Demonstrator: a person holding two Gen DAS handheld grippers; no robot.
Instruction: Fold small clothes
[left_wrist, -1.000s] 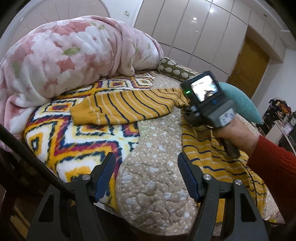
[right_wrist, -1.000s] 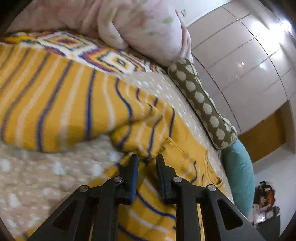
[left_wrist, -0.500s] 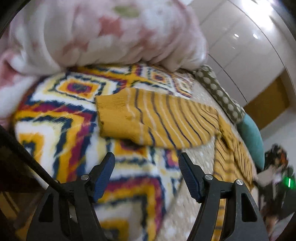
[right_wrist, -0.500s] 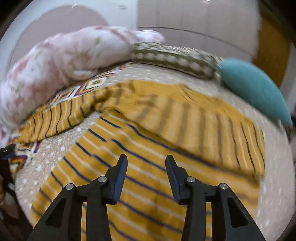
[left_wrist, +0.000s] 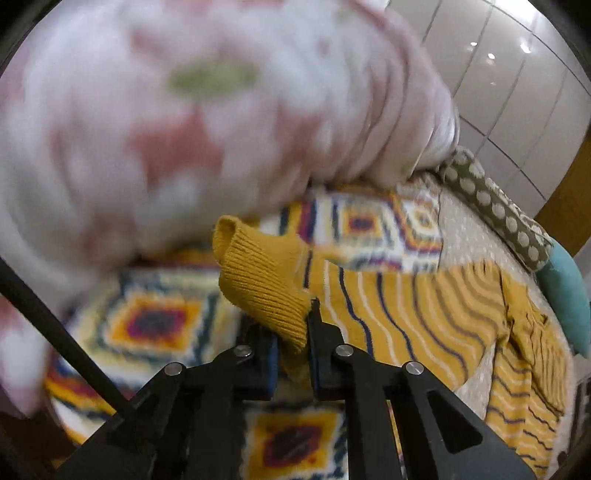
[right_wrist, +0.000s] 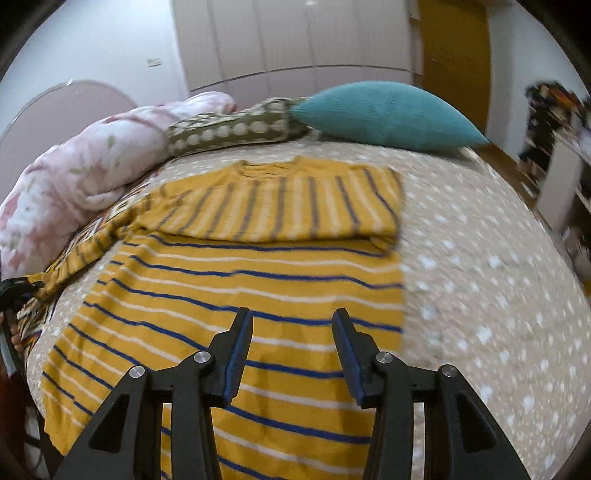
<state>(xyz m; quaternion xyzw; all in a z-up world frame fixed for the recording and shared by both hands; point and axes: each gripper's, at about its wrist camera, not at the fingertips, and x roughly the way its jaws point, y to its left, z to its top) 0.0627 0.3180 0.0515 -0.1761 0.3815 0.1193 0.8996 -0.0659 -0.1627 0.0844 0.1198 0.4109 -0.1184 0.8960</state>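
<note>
A mustard yellow sweater (right_wrist: 258, 280) with blue and white stripes lies flat on the bed; its right sleeve is folded across the chest. Its left sleeve (left_wrist: 399, 314) stretches out over the patterned blanket. My left gripper (left_wrist: 291, 343) is shut on the ribbed cuff (left_wrist: 266, 280) of that sleeve and lifts it a little. The left gripper also shows at the far left of the right wrist view (right_wrist: 14, 291). My right gripper (right_wrist: 291, 354) is open and empty above the sweater's lower body.
A pink floral duvet (left_wrist: 184, 122) is heaped right beside the cuff. A colourful diamond-pattern blanket (left_wrist: 155, 321) lies under the sleeve. A dotted green pillow (right_wrist: 229, 129) and a teal cushion (right_wrist: 384, 114) lie at the bed's head. The beige dotted quilt (right_wrist: 480, 266) spreads right.
My left gripper moved in and shut on the sleeve cuff. My right gripper drew back from the sweater, opened wider and now looks across the whole garment.
</note>
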